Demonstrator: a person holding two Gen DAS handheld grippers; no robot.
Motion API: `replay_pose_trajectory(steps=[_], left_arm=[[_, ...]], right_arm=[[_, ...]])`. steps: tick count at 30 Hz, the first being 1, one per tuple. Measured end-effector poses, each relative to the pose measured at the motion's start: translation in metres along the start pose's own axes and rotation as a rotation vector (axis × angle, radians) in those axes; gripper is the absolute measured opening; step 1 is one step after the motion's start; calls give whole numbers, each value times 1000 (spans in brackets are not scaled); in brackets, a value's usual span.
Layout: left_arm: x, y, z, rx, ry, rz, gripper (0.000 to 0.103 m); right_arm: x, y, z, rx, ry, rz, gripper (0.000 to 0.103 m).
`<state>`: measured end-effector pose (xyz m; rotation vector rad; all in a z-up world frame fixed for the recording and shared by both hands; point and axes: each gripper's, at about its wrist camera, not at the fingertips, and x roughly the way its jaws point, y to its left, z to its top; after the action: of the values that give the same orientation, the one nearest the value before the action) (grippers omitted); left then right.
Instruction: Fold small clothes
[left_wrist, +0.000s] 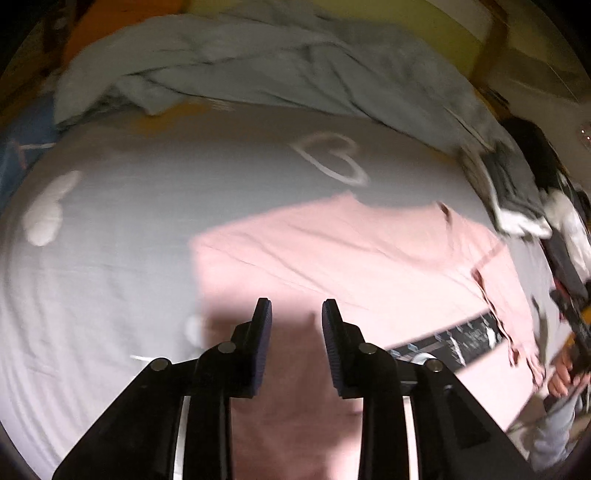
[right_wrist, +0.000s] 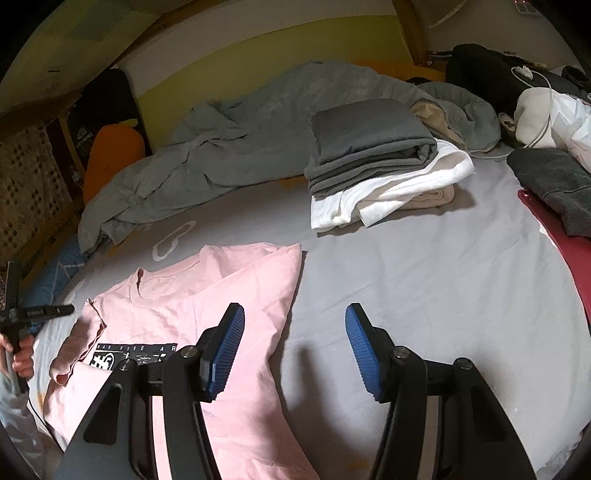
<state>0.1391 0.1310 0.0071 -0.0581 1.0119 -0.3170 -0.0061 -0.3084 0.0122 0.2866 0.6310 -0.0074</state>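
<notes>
— How many shirts are in front of you?
— One pink T-shirt (right_wrist: 207, 314), lying partly folded on the grey bed sheet (right_wrist: 406, 280). Behind it you have one stack of folded clothes (right_wrist: 373, 162).
— And your tools?
— Two. Your left hand-held gripper (left_wrist: 296, 321) is slightly parted over the shirt, gripping nothing; your right hand-held gripper (right_wrist: 294, 347) gapes wide, empty.

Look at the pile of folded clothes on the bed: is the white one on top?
No, the folded grey cloth lies on top, and the white cloth sticks out underneath it.
</notes>
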Motion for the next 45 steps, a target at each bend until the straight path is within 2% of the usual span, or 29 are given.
replay_pose_trajectory(steps=[3, 7, 9, 11, 12, 13, 16, 21, 23, 24, 25, 27, 29, 31, 34, 37, 38, 39, 40, 42, 45], left_arm=[[15, -26, -2, 83, 30, 18, 44], [38, -45, -3, 134, 92, 22, 44], [46, -49, -5, 144, 107, 61, 44], [52, -49, -4, 137, 103, 126, 24], [54, -49, -2, 133, 96, 148, 7], [55, -49, 0, 125, 90, 161, 6], [51, -44, 11, 62, 59, 82, 5], [60, -25, 29, -28, 51, 36, 5], [63, -15, 31, -71, 51, -21, 6], [63, -11, 31, -89, 53, -67, 10], [61, -9, 31, -101, 48, -109, 19], [45, -3, 32, -125, 8, -193, 31], [16, -1, 30, -112, -56, -211, 39], [-16, 0, 20, -86, -108, -164, 48], [-61, 2, -11, -59, -180, -67, 51], [-82, -3, -55, -55, -236, 29, 50], [-80, -2, -67, -54, -233, 32, 50], [-74, -2, -79, -64, -212, 41, 45], [-69, 1, -86, -79, -188, 54, 33], [-55, 3, -99, -112, -147, 86, 24], [-42, 3, -109, -136, -107, 93, 24]], right_arm=[[0, -1, 0, 2, -2, -5, 58], [6, -3, -1, 24, 28, 22, 58], [10, -2, -3, 26, 43, 24, 58], [11, 0, -4, 19, 47, 22, 58], [11, 1, -4, 15, 46, 23, 58], [11, 3, -4, 10, 43, 21, 58], [9, 6, -4, -1, 38, 19, 58], [10, 5, -5, -2, 47, 21, 58], [9, 6, -5, -3, 45, 21, 58], [9, 6, -5, -5, 44, 22, 58], [9, 6, -5, -8, 42, 22, 58], [7, 6, -5, -12, 37, 21, 58], [5, 8, -4, -16, 29, 24, 58], [0, 10, -3, -27, 17, 27, 58], [-7, 15, -3, -54, -6, 18, 58], [-9, 19, -3, -65, -8, 31, 58], [-8, 21, -4, -65, -2, 40, 58], [-8, 22, -4, -66, 2, 45, 58], [-7, 23, -5, -69, 7, 47, 58], [-6, 25, -7, -73, 9, 43, 58], [-8, 26, -7, -71, 6, 46, 58]])
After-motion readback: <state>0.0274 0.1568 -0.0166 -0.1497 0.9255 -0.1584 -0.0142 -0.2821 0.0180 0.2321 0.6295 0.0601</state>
